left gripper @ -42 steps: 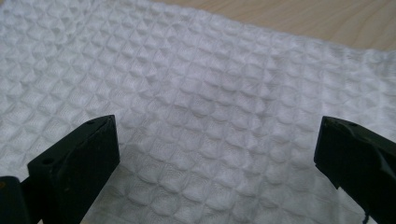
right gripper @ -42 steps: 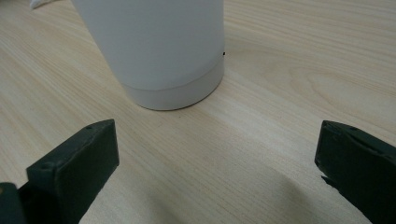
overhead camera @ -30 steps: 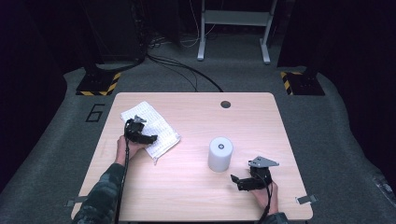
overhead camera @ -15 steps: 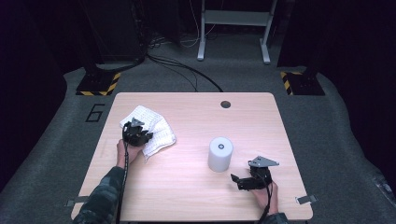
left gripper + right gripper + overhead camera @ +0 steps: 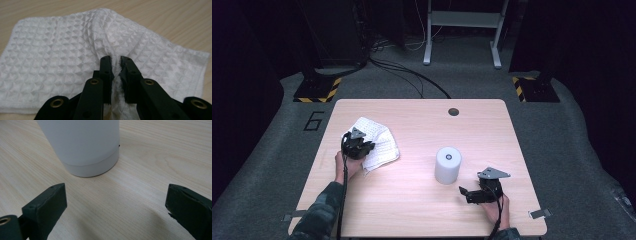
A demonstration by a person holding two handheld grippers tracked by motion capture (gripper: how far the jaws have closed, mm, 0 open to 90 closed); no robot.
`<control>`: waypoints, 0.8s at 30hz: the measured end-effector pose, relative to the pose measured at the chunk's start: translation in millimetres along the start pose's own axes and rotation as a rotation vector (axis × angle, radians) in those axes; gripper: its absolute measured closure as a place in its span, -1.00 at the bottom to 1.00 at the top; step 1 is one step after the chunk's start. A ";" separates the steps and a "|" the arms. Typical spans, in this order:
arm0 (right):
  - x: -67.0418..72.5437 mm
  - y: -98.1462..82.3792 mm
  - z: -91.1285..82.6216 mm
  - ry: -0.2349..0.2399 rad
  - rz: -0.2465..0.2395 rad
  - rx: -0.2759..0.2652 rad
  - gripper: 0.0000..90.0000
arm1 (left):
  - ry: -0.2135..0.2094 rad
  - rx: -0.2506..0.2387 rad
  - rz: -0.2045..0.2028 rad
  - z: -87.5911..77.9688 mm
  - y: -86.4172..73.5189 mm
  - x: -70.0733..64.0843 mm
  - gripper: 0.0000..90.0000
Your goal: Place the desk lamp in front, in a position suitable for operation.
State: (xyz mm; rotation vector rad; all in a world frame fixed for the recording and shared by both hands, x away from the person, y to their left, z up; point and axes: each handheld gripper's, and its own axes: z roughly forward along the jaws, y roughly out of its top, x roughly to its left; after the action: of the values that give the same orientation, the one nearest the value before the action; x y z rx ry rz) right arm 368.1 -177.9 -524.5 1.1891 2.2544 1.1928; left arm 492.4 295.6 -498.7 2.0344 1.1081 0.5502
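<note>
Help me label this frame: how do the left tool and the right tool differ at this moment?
The left tool has just been closing and now pinches a raised fold of the white waffle-weave cloth, while the right tool stands wide open with nothing between its jaws. The left tool sits over the cloth near the table's left edge; the right tool points at the white cylinder without touching it. Both are black, hand-held and low over the table.

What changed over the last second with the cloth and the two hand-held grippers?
The left hand-held gripper has just been closing its jaws and now pinches a fold of the white cloth; the flat cloth has bunched and been drawn toward the table's far side. The right hand-held gripper stayed put, jaws open, short of the white cylinder, which has not moved.
</note>
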 end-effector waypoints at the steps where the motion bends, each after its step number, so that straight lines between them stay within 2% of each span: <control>1: 0.0 0.0 0.0 -0.001 0.000 0.001 -0.93 | 0.000 -0.018 0.013 -8.6 3.6 -5.1 0.78; 2: 0.0 0.0 0.0 -0.001 0.000 0.001 -0.93 | 0.000 -0.018 0.013 -8.6 3.6 -5.1 0.78; 5: 0.2 0.1 0.2 -0.003 0.002 0.001 -0.92 | -0.023 -0.035 0.060 -27.0 10.3 -15.0 0.78; 8: 0.0 0.0 0.1 -0.001 0.001 0.001 -0.92 | -0.037 -0.048 0.078 -35.3 13.2 -20.8 0.78; 10: 0.1 -0.1 -0.1 0.000 0.005 0.001 -0.92 | -0.045 -0.056 0.104 -43.7 16.2 -27.3 0.78; 11: 0.0 -0.1 -0.2 -0.001 0.007 0.001 -0.92 | -0.059 -0.059 0.131 -51.7 18.7 -33.8 0.77; 12: 0.0 -0.1 -0.2 -0.001 0.007 0.001 -0.92 | -0.059 -0.059 0.131 -51.7 18.7 -33.8 0.78; 14: -0.4 0.0 0.1 0.002 0.003 -0.001 -0.92 | -0.076 -0.074 0.159 -62.0 19.5 -45.4 0.78; 17: 0.3 -0.3 -0.2 -0.003 0.012 -0.005 -0.92 | -0.093 -0.076 0.169 -68.0 18.1 -52.8 0.77; 18: 0.0 -0.2 0.0 -0.002 0.008 -0.006 -0.92 | -0.100 -0.074 0.185 -70.6 17.4 -55.7 0.78; 19: -0.4 0.0 0.2 0.001 0.004 -0.002 -0.92 | -0.123 -0.070 0.191 -75.0 15.5 -62.1 0.77; 24: -0.5 0.1 0.2 0.001 0.005 0.001 -0.92 | -0.161 -0.079 0.202 -84.6 12.6 -71.9 0.77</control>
State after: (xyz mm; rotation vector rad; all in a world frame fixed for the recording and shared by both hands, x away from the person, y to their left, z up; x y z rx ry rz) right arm 368.6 -178.1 -524.6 1.1959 2.2548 1.1944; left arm 404.7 264.6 -436.9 2.0939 0.7796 0.5112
